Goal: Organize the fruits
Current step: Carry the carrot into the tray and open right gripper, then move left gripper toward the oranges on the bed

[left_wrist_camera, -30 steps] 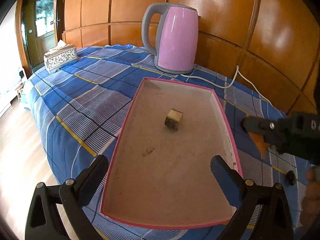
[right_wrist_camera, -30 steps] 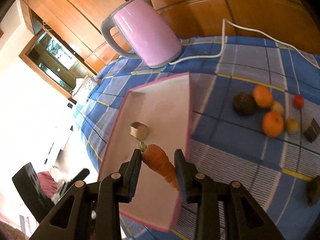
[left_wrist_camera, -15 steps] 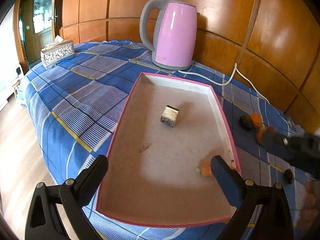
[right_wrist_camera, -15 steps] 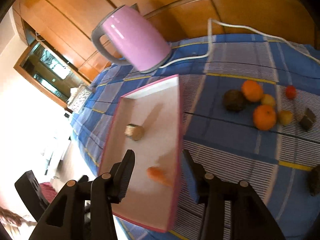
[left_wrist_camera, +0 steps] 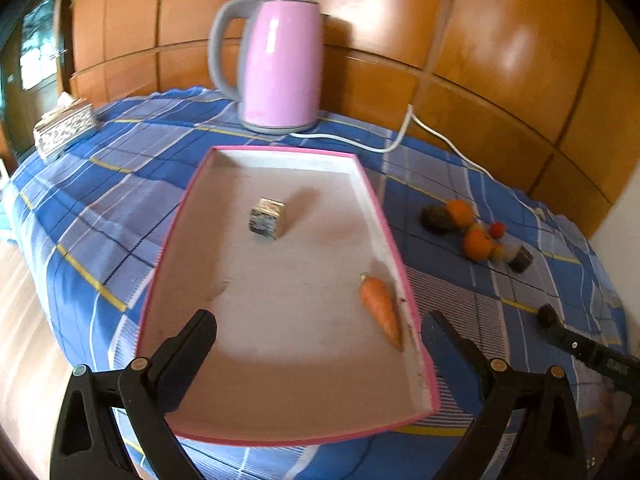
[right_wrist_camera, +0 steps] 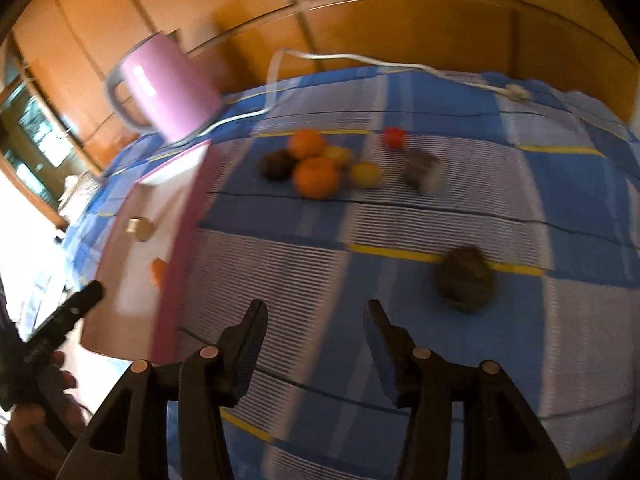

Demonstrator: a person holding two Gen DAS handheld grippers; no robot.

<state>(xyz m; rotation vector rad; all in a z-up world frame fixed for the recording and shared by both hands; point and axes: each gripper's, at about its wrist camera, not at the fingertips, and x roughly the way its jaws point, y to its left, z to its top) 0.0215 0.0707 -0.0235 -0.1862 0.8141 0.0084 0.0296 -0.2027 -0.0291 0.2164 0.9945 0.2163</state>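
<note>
A pink-rimmed tray [left_wrist_camera: 384,216] lies on the blue checked cloth. In it are a carrot [left_wrist_camera: 380,308] by the right rim and a small cube [left_wrist_camera: 267,217]. My left gripper [left_wrist_camera: 318,336] is open and empty over the tray's near end. My right gripper [right_wrist_camera: 314,332] is open and empty above the cloth, right of the tray [right_wrist_camera: 180,248]. Ahead of it lie two oranges [right_wrist_camera: 315,176], a dark round fruit [right_wrist_camera: 276,165], yellow fruits [right_wrist_camera: 365,174], a red one [right_wrist_camera: 394,137], a grey block [right_wrist_camera: 422,168] and a dark rough fruit [right_wrist_camera: 464,280].
A pink kettle [left_wrist_camera: 280,68] with a white cord [left_wrist_camera: 404,136] stands behind the tray against wood panels. A tissue box [left_wrist_camera: 64,130] sits far left. The fruit cluster [left_wrist_camera: 472,232] lies right of the tray. The table edge drops to the floor at left.
My right gripper opened and dropped the carrot into the tray, then swung right over the cloth toward the fruits. The left gripper stayed open and shifted only slightly.
</note>
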